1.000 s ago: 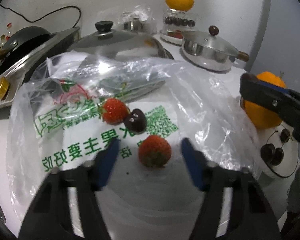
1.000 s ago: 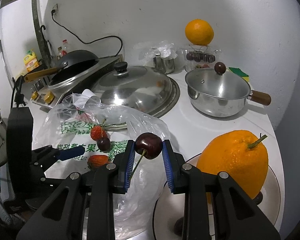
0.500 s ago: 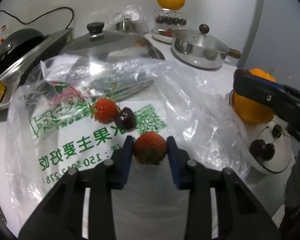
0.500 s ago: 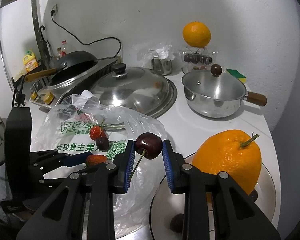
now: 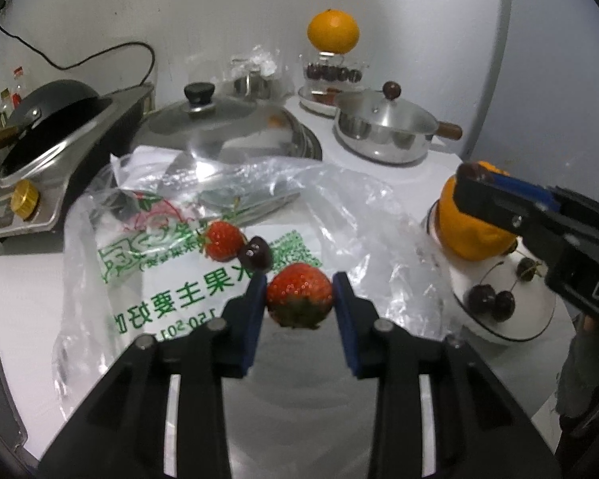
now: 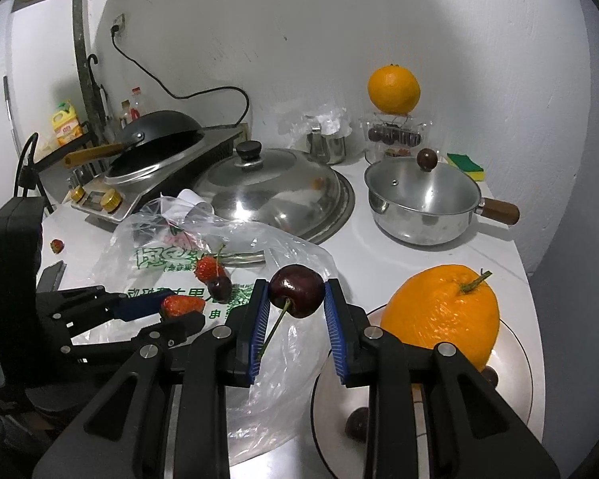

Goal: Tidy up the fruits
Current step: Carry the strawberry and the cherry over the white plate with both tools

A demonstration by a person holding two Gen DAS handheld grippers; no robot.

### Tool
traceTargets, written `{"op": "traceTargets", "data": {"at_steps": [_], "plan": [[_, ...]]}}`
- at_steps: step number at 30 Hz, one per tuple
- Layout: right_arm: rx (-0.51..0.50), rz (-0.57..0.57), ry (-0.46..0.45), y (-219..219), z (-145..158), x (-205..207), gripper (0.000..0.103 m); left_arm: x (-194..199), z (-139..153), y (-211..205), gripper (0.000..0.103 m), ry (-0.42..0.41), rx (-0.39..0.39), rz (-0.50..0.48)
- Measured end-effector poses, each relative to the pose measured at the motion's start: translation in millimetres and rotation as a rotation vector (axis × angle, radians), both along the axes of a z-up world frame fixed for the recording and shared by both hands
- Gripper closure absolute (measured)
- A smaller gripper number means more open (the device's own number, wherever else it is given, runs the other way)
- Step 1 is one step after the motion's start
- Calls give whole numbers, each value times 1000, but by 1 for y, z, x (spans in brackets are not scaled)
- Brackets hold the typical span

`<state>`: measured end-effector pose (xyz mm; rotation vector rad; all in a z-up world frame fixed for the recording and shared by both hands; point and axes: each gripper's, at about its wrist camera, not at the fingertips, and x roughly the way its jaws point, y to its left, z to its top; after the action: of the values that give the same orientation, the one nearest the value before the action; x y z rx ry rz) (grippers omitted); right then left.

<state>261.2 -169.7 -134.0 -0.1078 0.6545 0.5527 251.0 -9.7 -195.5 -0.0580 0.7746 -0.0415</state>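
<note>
My left gripper [image 5: 299, 295] is shut on a red strawberry [image 5: 299, 294] and holds it above the clear plastic bag [image 5: 203, 263]. A second strawberry [image 5: 221, 240] and a dark cherry [image 5: 255, 253] lie on the bag. My right gripper [image 6: 295, 299] is shut on a dark cherry [image 6: 296, 289] with its stem hanging down, left of a white plate [image 6: 515, 355]. The plate holds a large orange [image 6: 443, 311] and some cherries [image 5: 491, 301]. The left gripper also shows in the right wrist view [image 6: 177, 306].
A large steel lid [image 6: 271, 187], a lidded steel saucepan [image 6: 423, 195] and a stove with a black pan [image 6: 155, 135] stand behind. An orange [image 6: 393, 88] sits on a clear fruit box at the back wall. A stray strawberry [image 6: 56, 245] lies far left.
My left gripper closed on the near strawberry and lifted it off the bag. My right gripper kept its cherry and rose slightly.
</note>
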Motion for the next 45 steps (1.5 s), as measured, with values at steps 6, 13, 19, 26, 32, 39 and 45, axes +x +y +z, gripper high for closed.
{"op": "traceTargets", "data": {"at_steps": [6, 13, 19, 26, 32, 39, 45], "plan": [[2, -4, -11, -5, 6, -11, 73, -13, 12, -6, 68, -29, -2, -13], [1, -12, -20, -13, 11, -24, 73, -26, 25, -13, 68, -60, 3, -18], [5, -18, -31, -23, 15, -33, 73, -36, 34, -19, 68, -82, 7, -21], [11, -29, -38, -36, 17, -43, 73, -44, 38, -33, 68, -90, 14, -39], [11, -47, -34, -49, 15, -47, 73, -45, 39, -46, 68, -92, 19, -59], [14, -70, -30, -65, 12, -49, 73, -43, 39, -63, 68, -89, 25, -87], [20, -87, -28, -78, 11, -50, 73, -42, 40, -75, 68, -88, 31, -105]]}}
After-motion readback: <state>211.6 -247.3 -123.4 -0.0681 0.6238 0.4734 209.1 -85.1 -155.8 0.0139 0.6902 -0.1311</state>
